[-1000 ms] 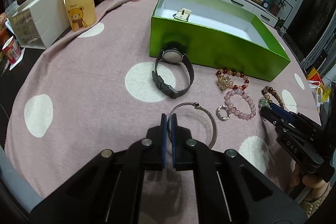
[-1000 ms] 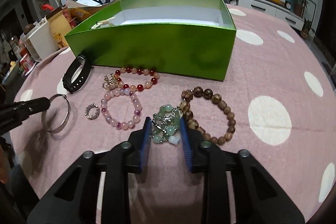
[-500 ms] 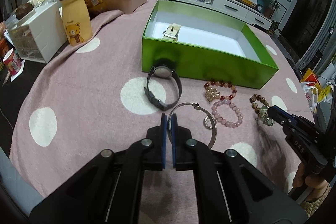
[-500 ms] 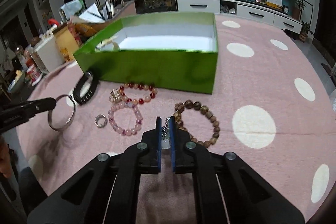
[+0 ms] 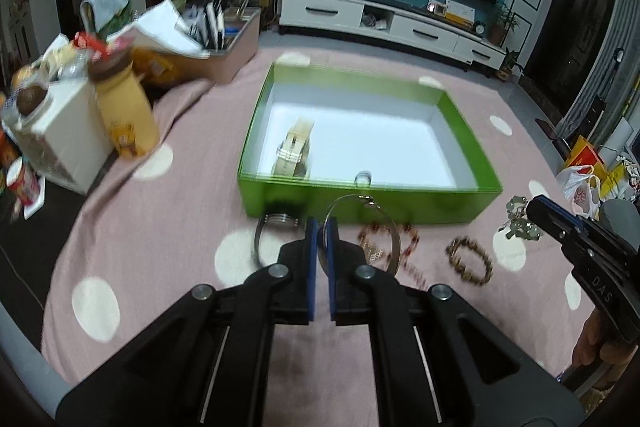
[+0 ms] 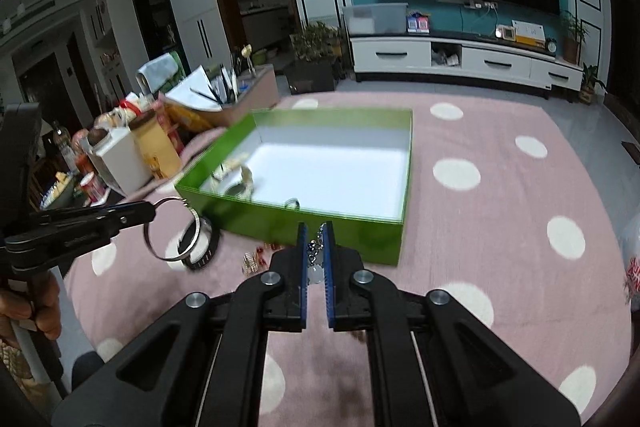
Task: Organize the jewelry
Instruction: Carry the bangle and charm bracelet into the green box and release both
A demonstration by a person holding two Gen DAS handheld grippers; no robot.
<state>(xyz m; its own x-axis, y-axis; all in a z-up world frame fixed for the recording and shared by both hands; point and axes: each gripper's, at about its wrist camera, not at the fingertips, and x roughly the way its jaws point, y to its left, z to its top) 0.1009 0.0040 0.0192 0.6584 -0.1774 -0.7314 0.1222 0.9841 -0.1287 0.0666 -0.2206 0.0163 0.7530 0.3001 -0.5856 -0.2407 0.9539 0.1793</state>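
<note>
My left gripper [image 5: 320, 227] is shut on a silver bangle [image 5: 394, 227] and holds it in the air in front of the green box [image 5: 360, 201]; the bangle also shows in the right wrist view [image 6: 194, 227]. My right gripper [image 6: 314, 233] is shut on a green bead bracelet [image 6: 314, 255], which hangs from it in the left wrist view [image 5: 518, 221]. The box [image 6: 312, 227] holds a pale watch [image 5: 294, 151] and a small ring [image 5: 363, 178]. On the cloth lie a black watch [image 5: 276, 221], a red bead bracelet [image 5: 412, 239] and a brown bead bracelet [image 5: 470, 261].
The pink dotted cloth [image 5: 160, 227] covers a round table. At the far left stand a yellow bear bottle [image 5: 126, 115], a white box [image 5: 60, 131] and a pink bin of papers [image 5: 224, 55]. A red can [image 5: 22, 181] sits near the left edge.
Both grippers have risen well above the cloth with their pieces. The bangle and the green bead bracelet now hang in the air, closer to the box's front wall.
</note>
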